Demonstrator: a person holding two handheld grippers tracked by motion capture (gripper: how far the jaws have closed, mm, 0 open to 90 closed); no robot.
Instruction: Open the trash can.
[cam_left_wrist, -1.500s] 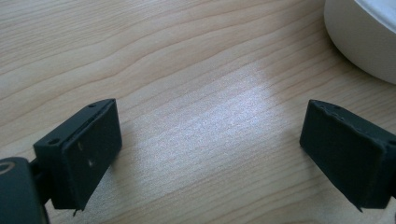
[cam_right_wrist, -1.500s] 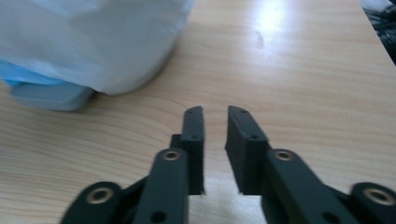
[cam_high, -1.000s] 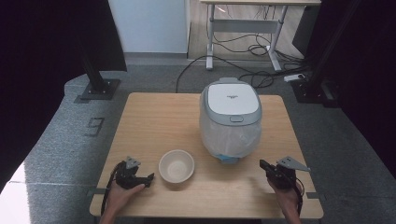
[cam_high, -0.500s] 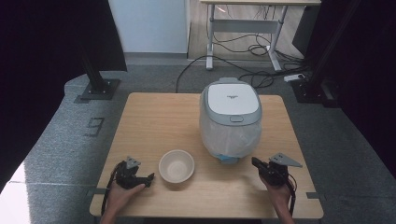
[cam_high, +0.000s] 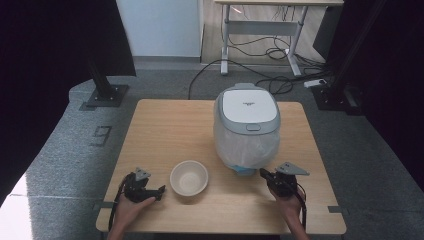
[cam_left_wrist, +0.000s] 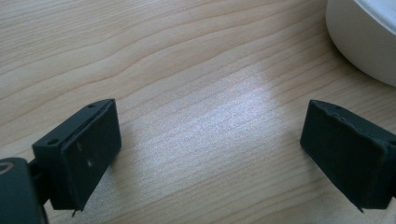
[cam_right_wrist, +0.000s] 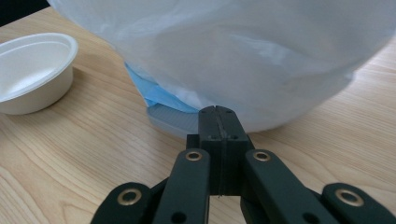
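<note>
A white and grey rice cooker (cam_high: 247, 127) with a shut lid stands right of the table's centre; its cloudy body (cam_right_wrist: 224, 51) fills the top of the right gripper view, with a blue patch (cam_right_wrist: 156, 95) at its base. An empty white bowl (cam_high: 189, 177) (cam_right_wrist: 32, 70) rests near the front edge. My right gripper (cam_high: 264, 174) (cam_right_wrist: 218, 116) is shut with nothing in it, its tips close to the cooker's foot. My left gripper (cam_high: 159, 190) (cam_left_wrist: 210, 149) lies left of the bowl, jaws wide open over bare wood, the bowl's wall (cam_left_wrist: 364, 42) just beyond them.
The wooden table (cam_high: 170, 130) has free room at its back left. Around it are grey carpet, a black stand base (cam_high: 105, 95) at the far left, another stand (cam_high: 340, 95) at the far right and cables (cam_high: 260, 50) under a desk behind.
My right gripper has slid left along the front of the table toward the cooker's base. The left gripper, bowl and cooker have stayed put.
</note>
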